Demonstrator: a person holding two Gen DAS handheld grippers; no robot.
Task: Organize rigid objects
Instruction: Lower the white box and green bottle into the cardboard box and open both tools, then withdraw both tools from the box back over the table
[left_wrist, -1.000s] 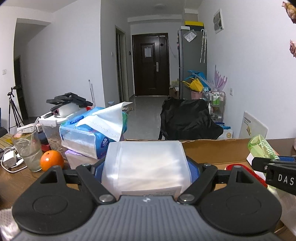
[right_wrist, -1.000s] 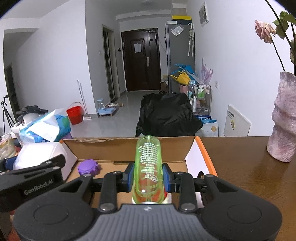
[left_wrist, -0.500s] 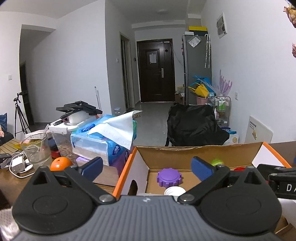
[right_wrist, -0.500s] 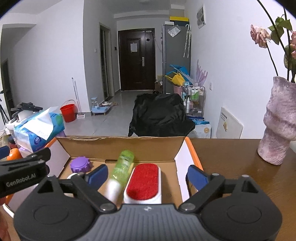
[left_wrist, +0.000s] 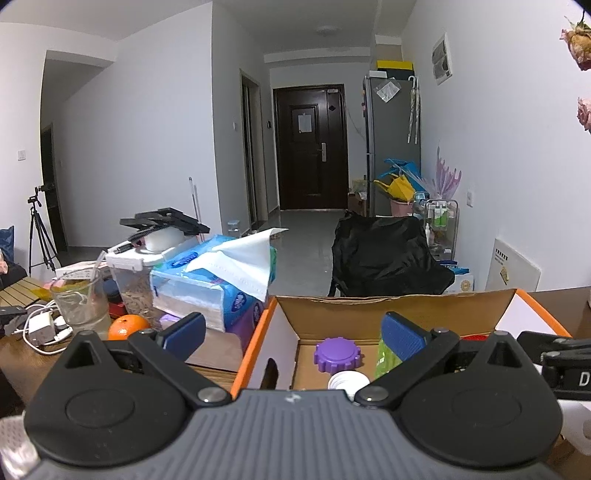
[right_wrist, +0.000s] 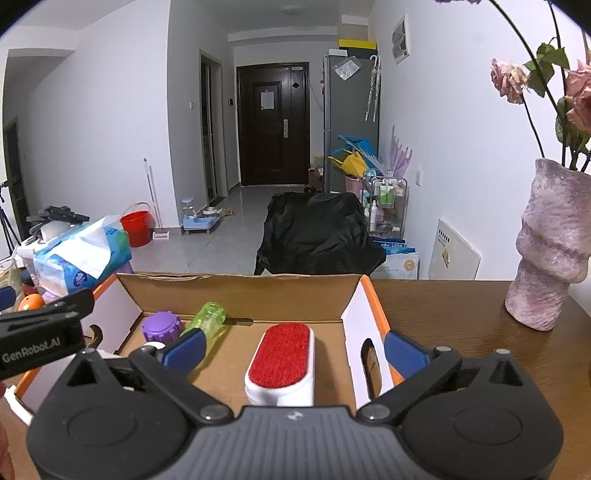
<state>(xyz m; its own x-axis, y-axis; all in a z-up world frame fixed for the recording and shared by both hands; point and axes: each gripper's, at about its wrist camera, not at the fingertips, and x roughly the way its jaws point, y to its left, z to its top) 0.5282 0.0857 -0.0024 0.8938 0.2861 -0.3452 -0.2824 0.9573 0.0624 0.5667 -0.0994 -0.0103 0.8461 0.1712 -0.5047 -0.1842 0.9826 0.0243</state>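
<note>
- Both grippers are empty: the left gripper (left_wrist: 291, 330) and the right gripper (right_wrist: 293, 347) each hold their blue pads spread wide with nothing between them
- Four rigid items lie inside the cardboard box (right_wrist: 240, 291), which sits on the wooden table (right_wrist: 461, 325) with its flaps raised
- Red-faced brush (right_wrist: 282, 360): lies flat, red pad upward, in the right half of the box floor; the flat side down keeps it from rocking
- Green bottle (right_wrist: 208, 319): lies on its side, angled toward the back wall, just left of the brush; laid down, it cannot topple
- Purple cap (left_wrist: 337, 354): rests near the back-left corner, beside the bottle
- White cap (left_wrist: 347, 380): sits just in front of the purple cap (only its top shows above the left gripper body, so what it belongs to cannot be told)
- Left gripper position: straddles the left box wall, one pad outside, one over the box interior
- Right gripper position: straddles the right box wall, its left pad near the bottle, its right pad outside above the table
- Nearby items outside the box: tissue pack (left_wrist: 218, 284), orange (left_wrist: 127, 326) and glass cup (left_wrist: 77, 301) to the left; pink vase (right_wrist: 550, 251) to the right
- Judgement: sorting into the box looks well advanced; the next pick probably lies among the items left of the box
</note>
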